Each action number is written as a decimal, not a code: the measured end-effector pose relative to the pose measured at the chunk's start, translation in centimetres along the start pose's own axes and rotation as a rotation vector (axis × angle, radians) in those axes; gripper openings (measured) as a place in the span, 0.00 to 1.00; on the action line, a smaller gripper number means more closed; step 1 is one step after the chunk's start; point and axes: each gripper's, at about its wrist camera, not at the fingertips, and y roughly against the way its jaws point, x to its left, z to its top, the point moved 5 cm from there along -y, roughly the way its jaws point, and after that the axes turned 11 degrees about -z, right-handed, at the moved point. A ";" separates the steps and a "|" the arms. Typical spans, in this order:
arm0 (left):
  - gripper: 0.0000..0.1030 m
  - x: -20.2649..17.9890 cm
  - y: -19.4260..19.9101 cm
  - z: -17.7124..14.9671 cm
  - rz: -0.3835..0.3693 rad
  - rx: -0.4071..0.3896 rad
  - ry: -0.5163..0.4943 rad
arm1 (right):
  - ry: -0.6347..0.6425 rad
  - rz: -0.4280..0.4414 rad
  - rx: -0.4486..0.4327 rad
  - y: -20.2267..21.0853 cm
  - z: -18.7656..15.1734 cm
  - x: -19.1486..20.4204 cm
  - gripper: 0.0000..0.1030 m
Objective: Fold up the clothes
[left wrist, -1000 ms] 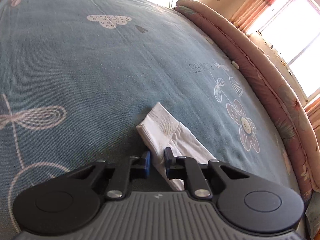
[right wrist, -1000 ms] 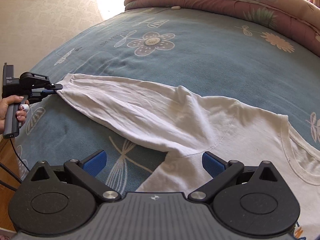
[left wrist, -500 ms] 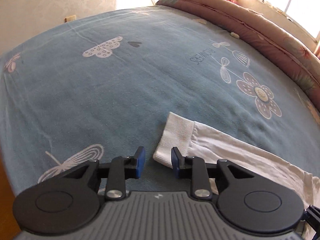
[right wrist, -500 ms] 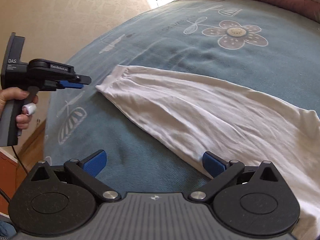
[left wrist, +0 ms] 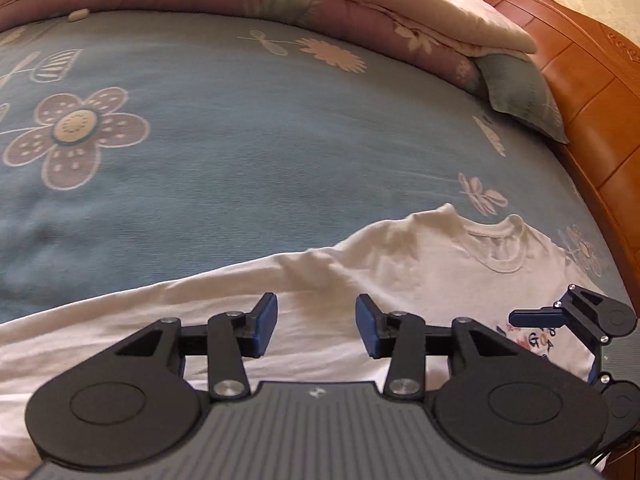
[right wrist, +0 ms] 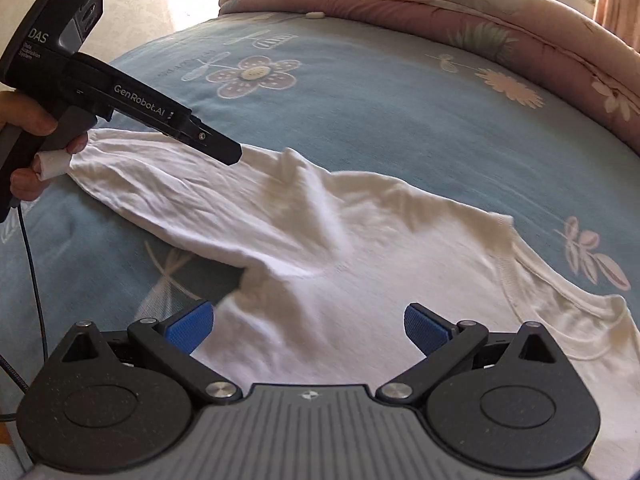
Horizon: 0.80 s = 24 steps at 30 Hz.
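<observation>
Lying spread on the blue flowered bed (right wrist: 360, 112), the white long-sleeved shirt (right wrist: 328, 264) is not yet folded. Its sleeve (right wrist: 180, 192) stretches away from the body, long axis running from the armpit just ahead of the right tongs (right wrist: 308, 326) out to the cuff beyond and left of them. The collar (right wrist: 560, 292) sits ahead and right of those tongs. That straight, flat sleeve looks laid out on purpose, ready to be folded over the chest.

The left tongs (left wrist: 316, 326) have just been opening; nothing is between the blue pads, which hover released over the sleeve near the shoulder. In the right wrist view they point down at the sleeve's upper edge. The right tongs stand wide apart, empty, above the shirt's side below the armpit, probably to hold or lift the body while the sleeve comes across.

A pink quilt (left wrist: 280, 4) lies bunched well beyond both tongs.
</observation>
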 end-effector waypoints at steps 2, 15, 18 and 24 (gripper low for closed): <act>0.42 -1.5 -2.4 0.3 -0.030 0.027 -0.002 | -0.033 -0.062 0.029 0.2 -1.9 -2.5 1.00; 0.44 0.9 -3.5 3.4 0.153 -0.015 0.070 | -0.208 -0.132 0.072 2.0 -7.2 -7.5 1.00; 0.52 0.4 -2.0 1.8 0.156 -0.012 0.066 | -0.213 -0.130 0.069 2.2 -7.1 -8.1 1.00; 0.51 2.4 -0.8 -0.5 0.244 -0.014 0.147 | -0.206 -0.083 0.049 2.2 -6.0 -8.2 1.00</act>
